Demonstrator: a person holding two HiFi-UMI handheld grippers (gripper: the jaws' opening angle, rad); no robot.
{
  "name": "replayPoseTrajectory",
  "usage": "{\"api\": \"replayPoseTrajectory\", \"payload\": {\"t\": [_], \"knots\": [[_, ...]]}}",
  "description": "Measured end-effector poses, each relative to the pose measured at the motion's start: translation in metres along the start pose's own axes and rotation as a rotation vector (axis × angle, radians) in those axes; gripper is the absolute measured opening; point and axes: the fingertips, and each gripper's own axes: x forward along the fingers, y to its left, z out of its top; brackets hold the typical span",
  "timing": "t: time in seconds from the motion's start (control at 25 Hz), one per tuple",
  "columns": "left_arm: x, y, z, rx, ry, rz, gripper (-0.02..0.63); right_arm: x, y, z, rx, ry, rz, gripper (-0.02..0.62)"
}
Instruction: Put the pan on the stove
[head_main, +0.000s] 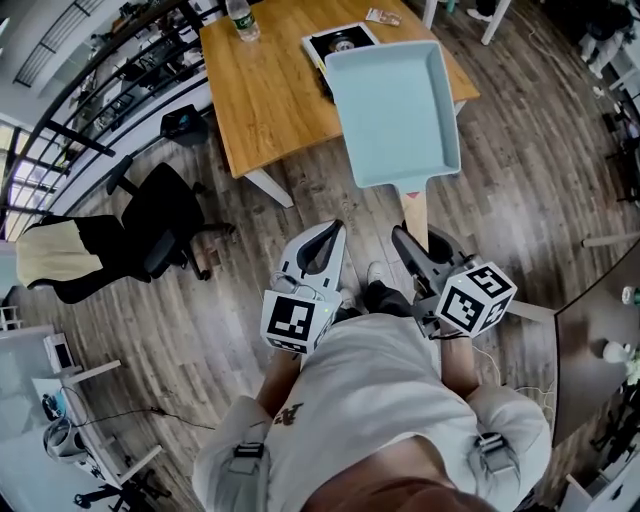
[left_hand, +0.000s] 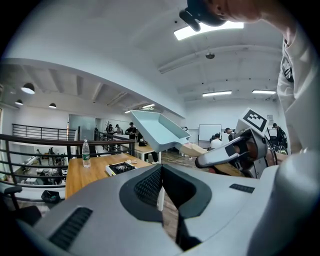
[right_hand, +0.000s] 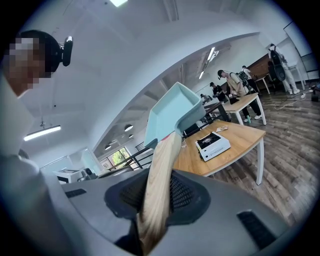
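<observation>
- Over grey-brown plank flooring, head view: you stand short of one pale wooden table (head_main: 270, 100) on white legs, with a black railing along the upper left. On the table are one clear plastic bottle (head_main: 242, 20) and one white-framed, black-topped stove (head_main: 338, 42). One black office chair (head_main: 165, 215) stands to the left. One pan (head_main: 395, 100), rectangular, smooth pale teal and straight-walled, hangs in the air over the table's near edge and covers part of the stove from this angle. Your right gripper (head_main: 412, 245) pinches the end of its light wooden handle (head_main: 415, 208). Your left gripper (head_main: 325, 240) sits just beside it, touching nothing. Each of the two grippers carries one marker cube.
- Left gripper view: your grey jaws are pressed together with nothing between them. Beyond them the table (left_hand: 85, 172) carries the bottle (left_hand: 86, 153) and the flat, square stove (left_hand: 121, 168). The pan (left_hand: 157, 131) floats tilted above, clear of both. White vaulted ceiling, strip lights, people far back.
- Right gripper view: your jaws are clamped on the pale, grained handle (right_hand: 160, 170), with ribbed black pads on either side. The pan (right_hand: 170, 112) rises beyond it. The stove (right_hand: 213, 144) rests on the table (right_hand: 240, 132) lower right, well apart from the pan.
</observation>
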Motion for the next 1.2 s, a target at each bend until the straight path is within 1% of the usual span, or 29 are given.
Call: {"api": "replayPoseTrajectory", "payload": {"t": [0.32, 0.68, 0.96, 1.2], "knots": [[0.043, 0.004, 0.011, 0.013, 0.018, 0.047, 0.018, 0.014, -0.035, 0.027, 0.003, 0.030, 0.044, 0.106], [0.075, 0.005, 0.022, 0.022, 0.035, 0.111, 0.018, 0.026, -0.065, 0.048, 0.001, 0.053, 0.094, 0.106], [0.093, 0.017, 0.021, 0.017, 0.051, 0.122, 0.018, 0.045, -0.078, 0.060, -0.003, 0.061, 0.108, 0.106], [0.106, 0.037, 0.019, 0.008, 0.056, 0.105, 0.018, 0.065, -0.080, 0.070, -0.008, 0.055, 0.103, 0.106]]}}
